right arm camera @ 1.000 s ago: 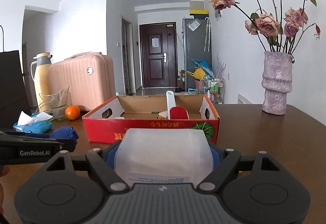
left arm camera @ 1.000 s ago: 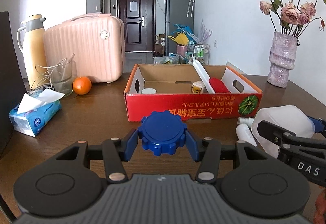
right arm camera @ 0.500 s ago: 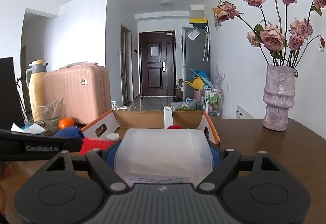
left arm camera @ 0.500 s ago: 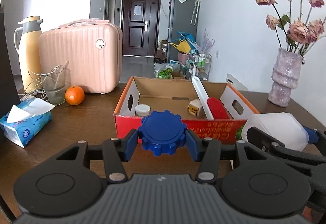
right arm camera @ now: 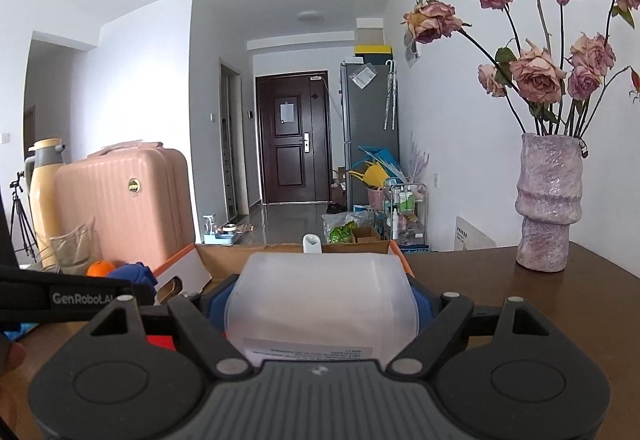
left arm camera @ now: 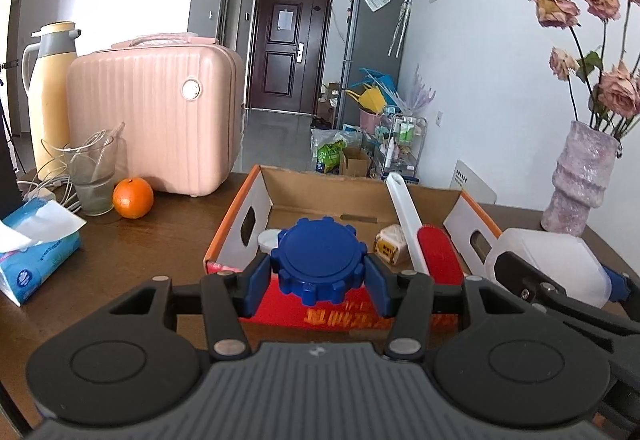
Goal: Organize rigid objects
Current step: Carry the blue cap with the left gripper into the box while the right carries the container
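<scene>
Blue plastic: a ribbed screw cap (left arm camera: 319,259), pinched between the narrow-set jaws of the left gripper (left arm camera: 319,282), carried clear of the table. Translucent white plastic: a squat jug (right arm camera: 320,298), clamped across its width in the wide-set right gripper (right arm camera: 320,310). Beyond both: a red cardboard box (left arm camera: 256,212), now nearer than a second ago and seen from higher, its floor in view with a small white jar (left arm camera: 267,239), a yellow carton (left arm camera: 390,243) and a red-and-white brush (left arm camera: 416,228). Reading: both items near the box edge; release inside not yet begun.
</scene>
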`<state>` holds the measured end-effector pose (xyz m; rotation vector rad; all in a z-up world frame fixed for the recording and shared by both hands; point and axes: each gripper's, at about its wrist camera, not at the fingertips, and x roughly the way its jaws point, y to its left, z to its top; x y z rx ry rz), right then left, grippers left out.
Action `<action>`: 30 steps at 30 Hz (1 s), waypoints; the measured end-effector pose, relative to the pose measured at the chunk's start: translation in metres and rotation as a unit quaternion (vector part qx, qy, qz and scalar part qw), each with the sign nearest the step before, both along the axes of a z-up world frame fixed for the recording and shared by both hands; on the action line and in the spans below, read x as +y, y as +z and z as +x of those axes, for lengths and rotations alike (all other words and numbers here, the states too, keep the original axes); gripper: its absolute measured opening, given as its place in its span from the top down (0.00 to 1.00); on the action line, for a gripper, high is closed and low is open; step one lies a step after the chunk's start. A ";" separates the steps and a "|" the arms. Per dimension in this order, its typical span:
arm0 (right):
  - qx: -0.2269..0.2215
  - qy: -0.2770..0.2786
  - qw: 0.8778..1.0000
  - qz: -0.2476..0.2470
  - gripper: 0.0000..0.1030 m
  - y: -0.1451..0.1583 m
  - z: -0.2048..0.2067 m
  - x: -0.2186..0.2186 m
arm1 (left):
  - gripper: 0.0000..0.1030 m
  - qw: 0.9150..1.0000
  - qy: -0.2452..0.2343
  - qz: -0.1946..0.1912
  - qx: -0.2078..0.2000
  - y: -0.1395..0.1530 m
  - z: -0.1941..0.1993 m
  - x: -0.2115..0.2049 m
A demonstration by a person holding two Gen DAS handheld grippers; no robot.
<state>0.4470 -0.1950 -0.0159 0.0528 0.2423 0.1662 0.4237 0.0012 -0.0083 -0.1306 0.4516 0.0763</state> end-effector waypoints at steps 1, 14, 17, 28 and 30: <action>0.000 0.000 1.000 0.000 0.21 0.000 0.003 0.000 | 0.49 1.000 0.001 -0.002 -0.001 0.001 0.004 0.000; 0.005 -0.003 1.000 0.001 0.20 0.003 0.047 0.005 | 0.49 1.000 0.006 -0.008 -0.003 0.001 0.044 0.001; 0.008 -0.005 1.000 0.003 0.20 0.003 0.058 0.005 | 0.49 1.000 0.009 -0.008 -0.004 0.001 0.053 0.002; 0.026 -0.012 1.000 0.006 0.20 0.001 0.100 0.007 | 0.49 1.000 0.016 -0.001 -0.001 -0.002 0.092 0.006; 0.031 -0.012 0.999 0.004 0.20 0.000 0.107 0.008 | 0.49 1.000 0.016 0.001 0.000 -0.003 0.099 0.007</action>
